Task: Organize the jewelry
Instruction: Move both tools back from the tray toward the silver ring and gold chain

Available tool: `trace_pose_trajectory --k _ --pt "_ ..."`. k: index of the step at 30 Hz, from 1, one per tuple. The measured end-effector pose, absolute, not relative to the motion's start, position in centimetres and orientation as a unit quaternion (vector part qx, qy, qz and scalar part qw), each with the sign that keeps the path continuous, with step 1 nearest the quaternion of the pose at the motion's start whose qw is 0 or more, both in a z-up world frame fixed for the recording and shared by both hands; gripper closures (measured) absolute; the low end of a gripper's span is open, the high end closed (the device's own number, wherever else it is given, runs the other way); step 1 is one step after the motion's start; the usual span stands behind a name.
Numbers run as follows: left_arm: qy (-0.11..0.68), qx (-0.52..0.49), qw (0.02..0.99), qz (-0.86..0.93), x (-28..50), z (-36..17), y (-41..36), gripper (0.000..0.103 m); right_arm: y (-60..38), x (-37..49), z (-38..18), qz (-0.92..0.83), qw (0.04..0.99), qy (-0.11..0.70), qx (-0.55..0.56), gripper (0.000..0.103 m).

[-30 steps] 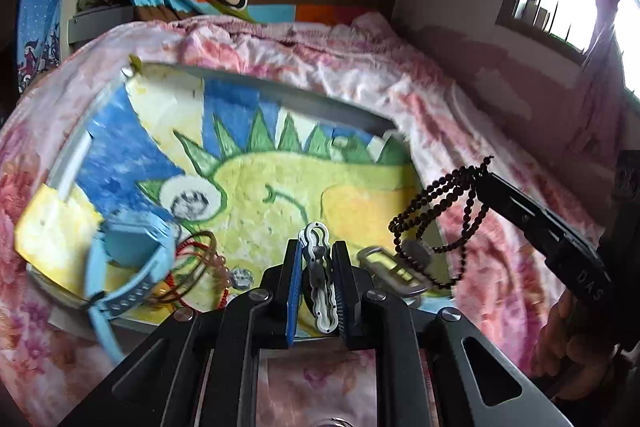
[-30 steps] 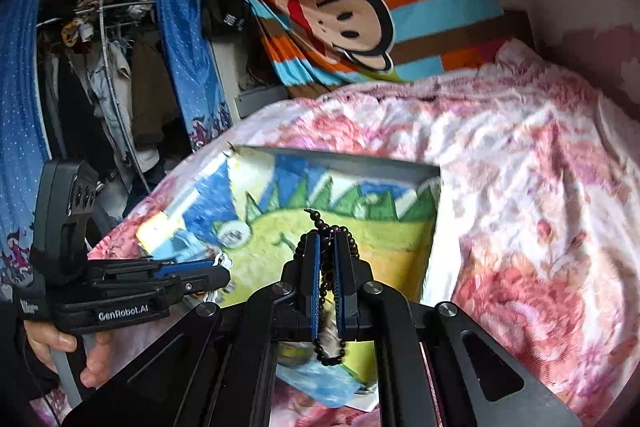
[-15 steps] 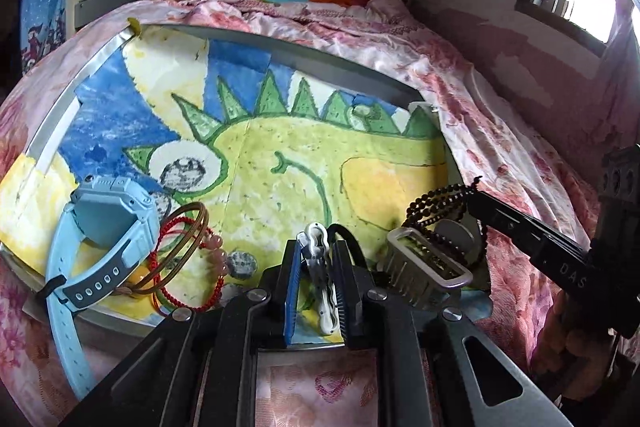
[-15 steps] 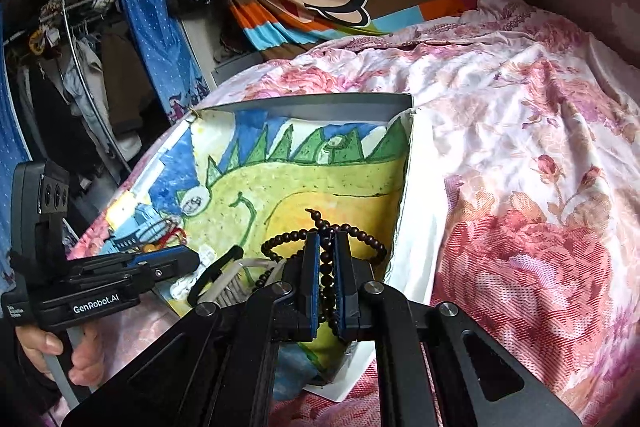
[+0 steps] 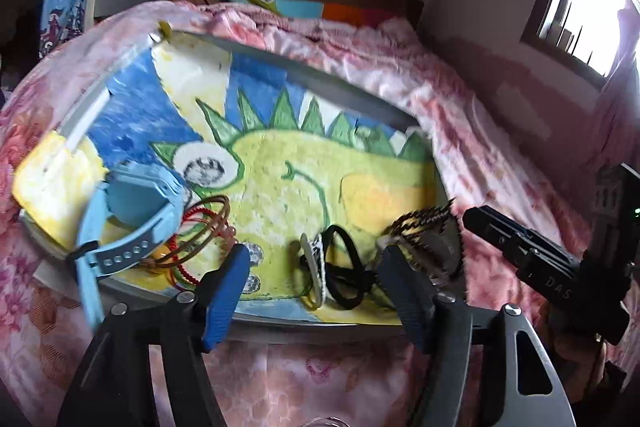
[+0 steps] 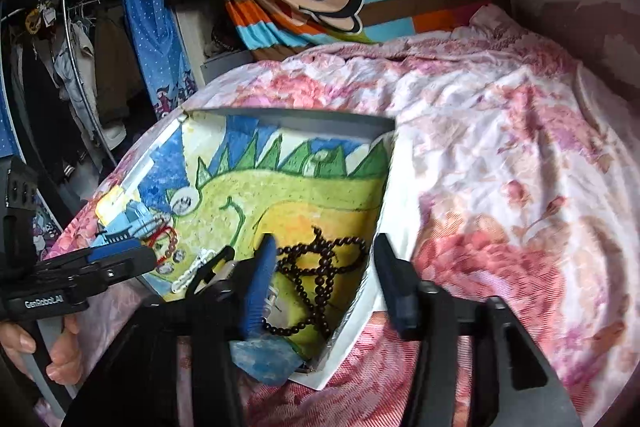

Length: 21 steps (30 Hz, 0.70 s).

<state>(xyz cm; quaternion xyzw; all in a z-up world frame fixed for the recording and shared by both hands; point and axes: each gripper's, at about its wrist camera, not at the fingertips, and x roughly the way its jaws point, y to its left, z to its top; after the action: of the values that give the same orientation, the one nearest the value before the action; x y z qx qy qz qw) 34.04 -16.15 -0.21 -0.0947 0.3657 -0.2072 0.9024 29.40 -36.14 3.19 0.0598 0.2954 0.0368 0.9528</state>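
Left wrist view: left gripper [image 5: 312, 281] fingers now spread wide, empty; the black-corded pendant [image 5: 332, 275] held a second ago lies on the painted board [image 5: 280, 187]. Right gripper [image 6: 324, 281] likewise wide open, bead bracelet [image 6: 320, 267] dropped at board's near right corner. Both pieces placed.

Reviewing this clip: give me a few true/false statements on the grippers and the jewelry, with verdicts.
1. The left gripper is open. True.
2. The right gripper grips the dark bead string. False: its jaws are apart and the beads lie on the drawing.
3. The blue watch lies at the drawing's left end. True.
4. The red bracelets lie on the bedspread. False: they rest on the drawing, beside the watch.
5. A black cord lies between the left gripper's fingers. True.
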Motion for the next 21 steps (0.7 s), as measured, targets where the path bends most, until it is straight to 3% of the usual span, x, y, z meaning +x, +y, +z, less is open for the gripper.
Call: trace_pose_trajectory --k 3,5,10,15,21 --pt "0.353 -0.097 0.908 -0.204 33.0 1.2 -15.7 0.027 -36.0 27.9 5.0 0.031 0.958 0.281 0.051 0.038" --pt "0.335 -0.099 0.916 -0.198 31.9 2.4 -15.2 0.014 -35.8 26.8 6.1 0.029 0.961 0.271 0.045 0.029" --pt "0.297 -0.121 0.928 -0.188 29.0 5.6 -13.3 0.003 -34.9 22.2 8.6 0.022 0.972 0.232 0.028 0.012" --pt "0.260 -0.113 0.944 -0.167 25.5 7.8 -11.7 0.000 -34.1 17.5 9.8 0.021 0.980 0.197 0.025 0.002" --pt "0.235 -0.090 0.956 -0.150 20.8 8.5 -10.1 0.000 -32.3 13.0 10.5 0.024 0.984 0.176 0.021 0.002"
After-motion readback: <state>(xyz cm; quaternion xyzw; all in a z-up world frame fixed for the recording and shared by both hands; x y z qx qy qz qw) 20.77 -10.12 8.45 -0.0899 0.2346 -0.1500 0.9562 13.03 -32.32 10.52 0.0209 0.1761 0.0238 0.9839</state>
